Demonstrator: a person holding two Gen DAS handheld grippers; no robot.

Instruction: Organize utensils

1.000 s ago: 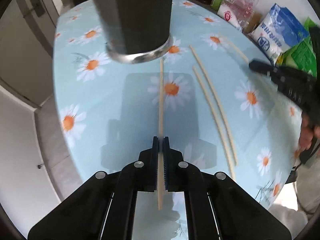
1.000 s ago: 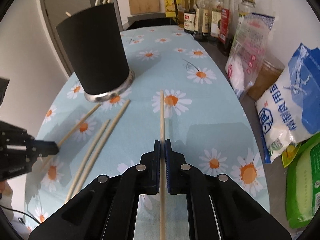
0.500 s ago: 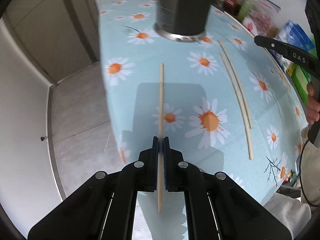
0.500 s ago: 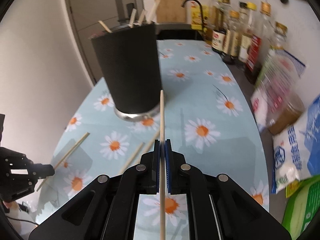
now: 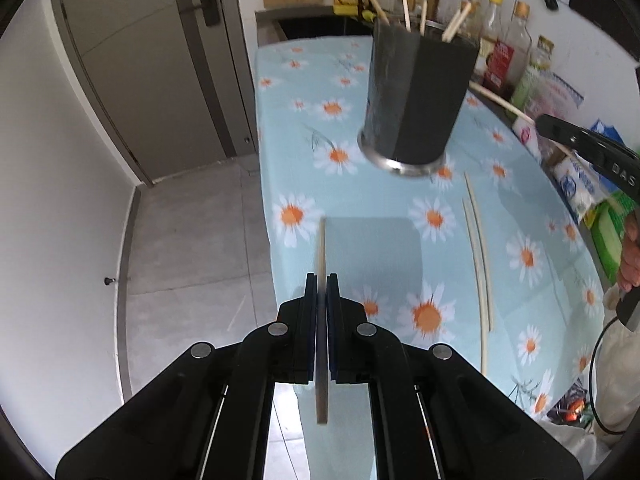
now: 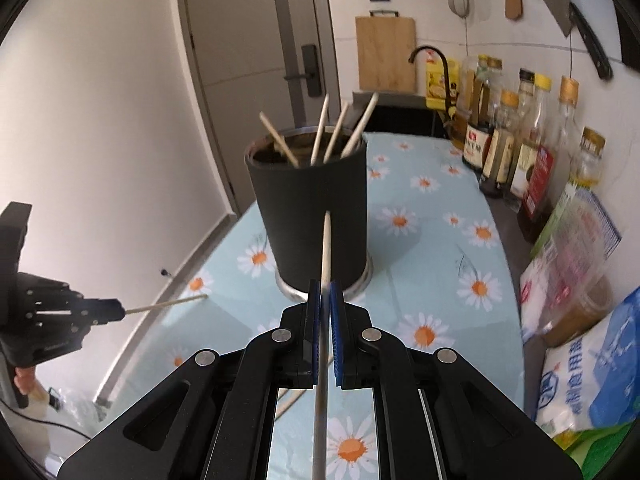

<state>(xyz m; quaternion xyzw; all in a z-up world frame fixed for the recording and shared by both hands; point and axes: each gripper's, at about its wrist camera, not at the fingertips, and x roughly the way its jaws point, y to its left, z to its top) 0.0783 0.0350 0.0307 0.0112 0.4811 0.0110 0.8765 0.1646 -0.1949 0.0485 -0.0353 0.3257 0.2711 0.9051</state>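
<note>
Left gripper (image 5: 321, 280) pinched tight on chopstick (image 5: 321, 248), stick pokes forward over table edge. Right gripper (image 6: 325, 292) pinched tight on second chopstick (image 6: 326, 248), tip aimed at black cup (image 6: 310, 216). Two loose chopsticks (image 5: 478, 248) lie side by side on daisy cloth (image 5: 380, 200), near cup base. Cup stands upright on cloth, four sticks (image 6: 336, 132) inside, leaning. Bottles (image 6: 520, 140) far back by wall.

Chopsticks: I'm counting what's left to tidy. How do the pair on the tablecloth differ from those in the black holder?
The pair on the tablecloth lies flat, side by side; the chopsticks in the black holder stand tilted, fanned apart. Two lie; four stand. All are pale wood.
</note>
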